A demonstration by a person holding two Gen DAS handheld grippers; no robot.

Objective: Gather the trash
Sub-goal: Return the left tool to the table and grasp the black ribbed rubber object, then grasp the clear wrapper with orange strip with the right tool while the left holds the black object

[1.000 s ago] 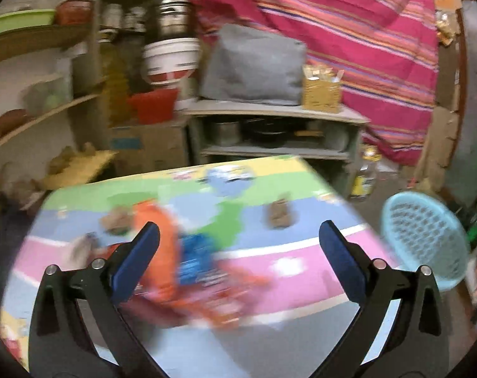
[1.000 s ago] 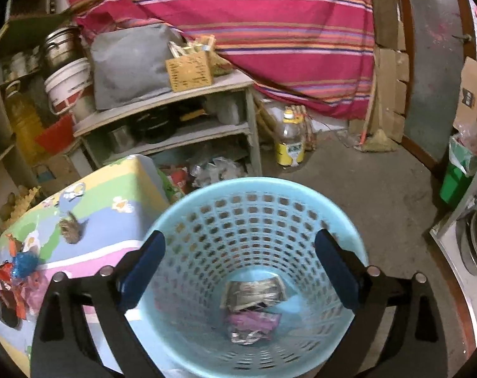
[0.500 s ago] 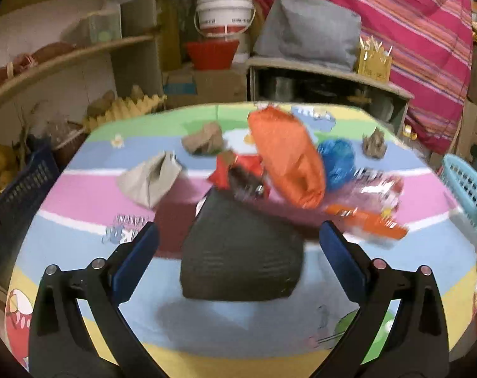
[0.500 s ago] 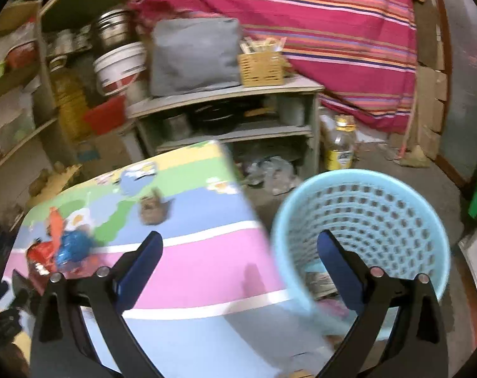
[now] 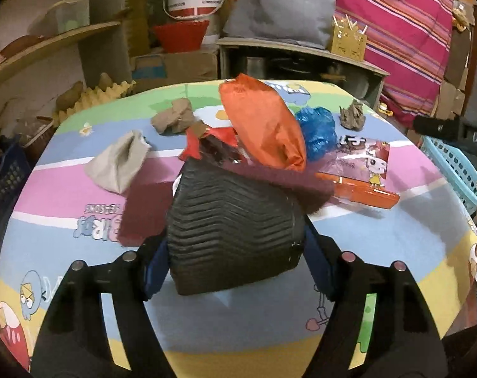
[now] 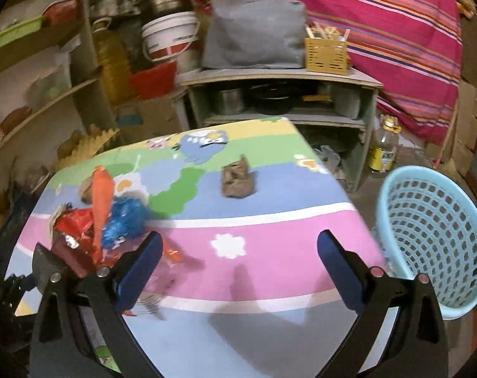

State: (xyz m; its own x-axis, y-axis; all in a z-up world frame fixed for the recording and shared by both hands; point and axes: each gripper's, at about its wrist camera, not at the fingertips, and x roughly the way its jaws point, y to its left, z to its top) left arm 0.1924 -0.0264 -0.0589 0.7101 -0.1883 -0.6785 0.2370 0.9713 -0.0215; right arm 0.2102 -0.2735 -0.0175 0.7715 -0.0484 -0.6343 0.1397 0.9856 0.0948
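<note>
Trash: left tongs (image 5: 235,249) have just been closing, clamping a black ribbed tray (image 5: 232,230); right tongs (image 6: 238,267) released.

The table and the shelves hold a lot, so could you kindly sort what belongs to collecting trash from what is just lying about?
Job:
- black ribbed tray, between the left gripper fingers
- orange bag
- blue wrapper
- brown paper wad
- blue basket

Lying about:
- white bucket
- grey cushion
- oil bottle
</note>
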